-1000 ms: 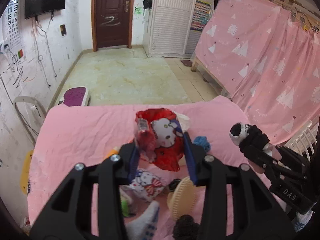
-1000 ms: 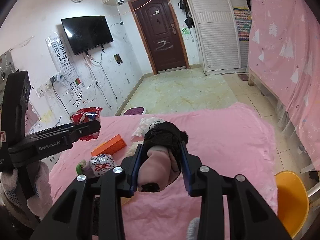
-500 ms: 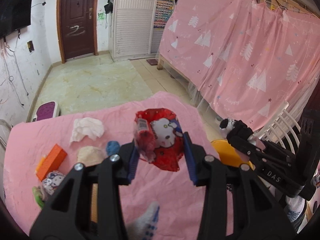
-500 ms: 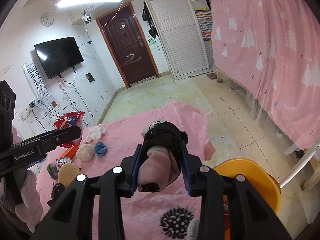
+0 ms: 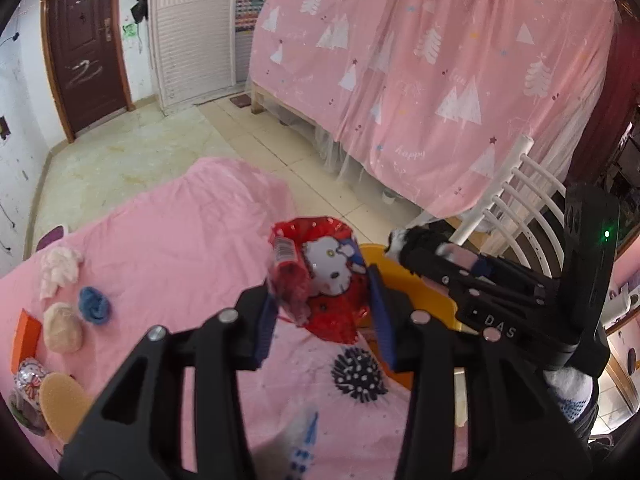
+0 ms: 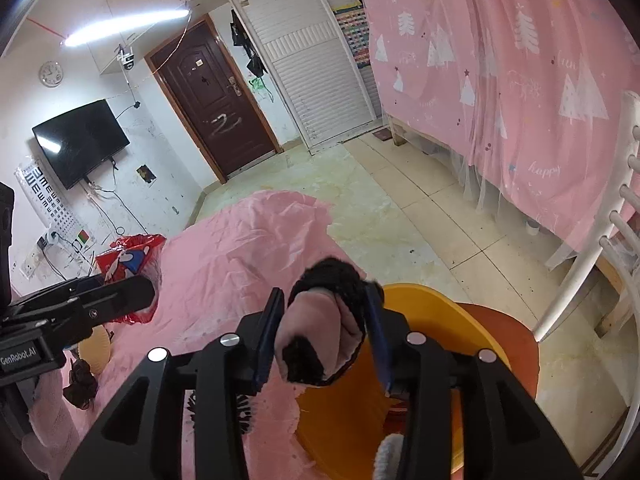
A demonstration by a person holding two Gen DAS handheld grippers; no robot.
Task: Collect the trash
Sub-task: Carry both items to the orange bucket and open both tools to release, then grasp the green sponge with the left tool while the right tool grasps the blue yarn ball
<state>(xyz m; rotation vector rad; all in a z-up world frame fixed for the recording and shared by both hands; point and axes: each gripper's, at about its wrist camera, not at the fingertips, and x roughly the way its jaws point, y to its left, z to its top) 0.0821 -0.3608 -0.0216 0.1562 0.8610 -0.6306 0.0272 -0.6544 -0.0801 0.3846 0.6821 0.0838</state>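
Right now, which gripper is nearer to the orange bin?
Right. The right gripper hangs at the orange bin's rim with a sock; the left gripper, holding a red wrapper, is above the pink table edge beside it.

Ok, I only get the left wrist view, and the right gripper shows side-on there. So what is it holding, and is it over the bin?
Observer: The right gripper has a pink-and-black bundle between its fingers. The jaws have just been opening, yet both pads seem to touch it.
Operator: And the bin?
Observer: The bundle hangs over the edge of the yellow bin, on the side next to the pink cloth.
Operator: Anything in there already?
Observer: Something red lies low inside. I can't tell what it is.
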